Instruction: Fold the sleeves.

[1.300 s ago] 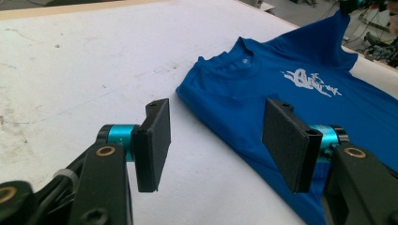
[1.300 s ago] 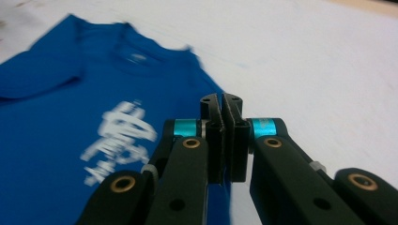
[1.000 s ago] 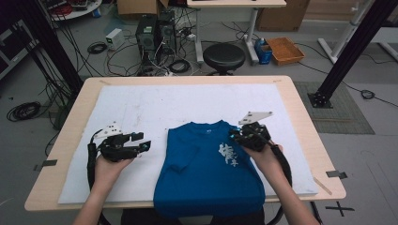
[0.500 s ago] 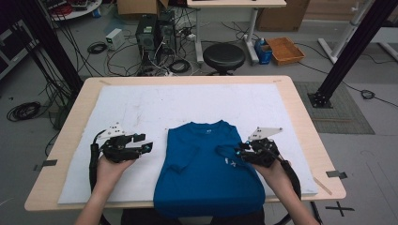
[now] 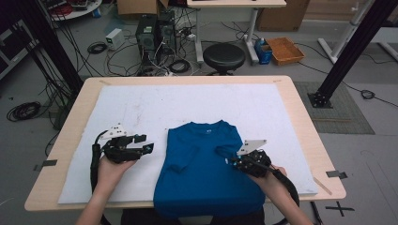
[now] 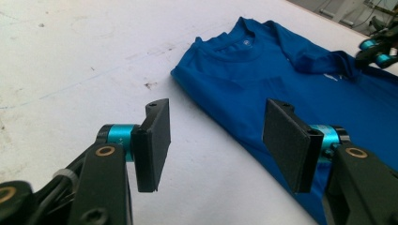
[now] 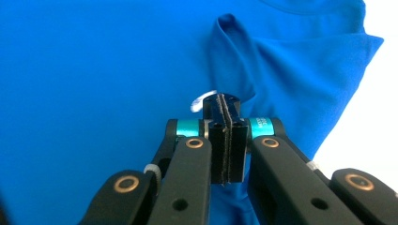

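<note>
High view: a blue short-sleeved cotton T-shirt (image 5: pixel 206 173) lies flat on a white padded sheet (image 5: pixel 141 108) that covers a pale wooden table (image 5: pixel 300 108). Its collar points away from the person and its hem hangs over the near edge.

The left gripper (image 5: pixel 146 145), held in the person's left hand (image 5: pixel 112 166), sits just beside the shirt's left side, above the white sheet and not touching the cloth. In the left gripper view its two black jaws stand wide apart with nothing between them; the shirt's collar (image 6: pixel 239 44) lies beyond them.

The right gripper (image 5: pixel 233 162), in the right hand (image 5: pixel 270 176), rests over the shirt's right side, near the folded-in sleeve (image 5: pixel 225 151). In the right gripper view the jaws are pressed together, pad against pad, just above the blue cloth. A sleeve fold (image 7: pixel 234 51) rises ahead of the tips. Whether any cloth is pinched between them cannot be told.
</note>
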`<state>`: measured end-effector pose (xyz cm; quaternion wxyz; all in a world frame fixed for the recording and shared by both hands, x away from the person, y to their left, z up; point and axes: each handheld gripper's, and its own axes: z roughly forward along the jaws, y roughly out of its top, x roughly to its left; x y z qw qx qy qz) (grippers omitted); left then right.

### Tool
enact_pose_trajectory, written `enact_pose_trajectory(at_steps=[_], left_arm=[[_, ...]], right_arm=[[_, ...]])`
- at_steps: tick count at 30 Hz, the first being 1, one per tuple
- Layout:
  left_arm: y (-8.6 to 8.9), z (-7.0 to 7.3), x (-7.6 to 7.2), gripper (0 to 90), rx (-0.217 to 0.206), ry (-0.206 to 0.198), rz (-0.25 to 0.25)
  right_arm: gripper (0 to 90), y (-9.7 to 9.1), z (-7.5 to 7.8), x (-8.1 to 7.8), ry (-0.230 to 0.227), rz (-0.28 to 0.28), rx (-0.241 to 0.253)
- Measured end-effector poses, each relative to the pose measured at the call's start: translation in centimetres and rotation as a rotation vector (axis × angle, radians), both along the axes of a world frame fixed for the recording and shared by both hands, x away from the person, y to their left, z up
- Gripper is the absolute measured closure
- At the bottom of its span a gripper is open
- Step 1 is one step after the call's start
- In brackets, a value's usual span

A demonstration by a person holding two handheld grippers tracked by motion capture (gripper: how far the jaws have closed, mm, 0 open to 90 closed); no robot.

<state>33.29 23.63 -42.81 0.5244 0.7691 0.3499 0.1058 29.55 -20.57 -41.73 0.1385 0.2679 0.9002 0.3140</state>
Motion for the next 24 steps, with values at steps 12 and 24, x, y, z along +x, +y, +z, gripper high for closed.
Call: enact_pose_trajectory(at_steps=[12,24], left_arm=[[-0.2,0.0,0.0,42.2,0.005,0.000,0.001],[-0.3,-0.2,0.0,42.0,0.014,0.011,0.003]], right_arm=[[67.8,-0.9,0.3,-0.7,-0.089,-0.023,0.028],[88.1,-0.2,-0.6,-1.2,-0.078,0.051,-0.061]])
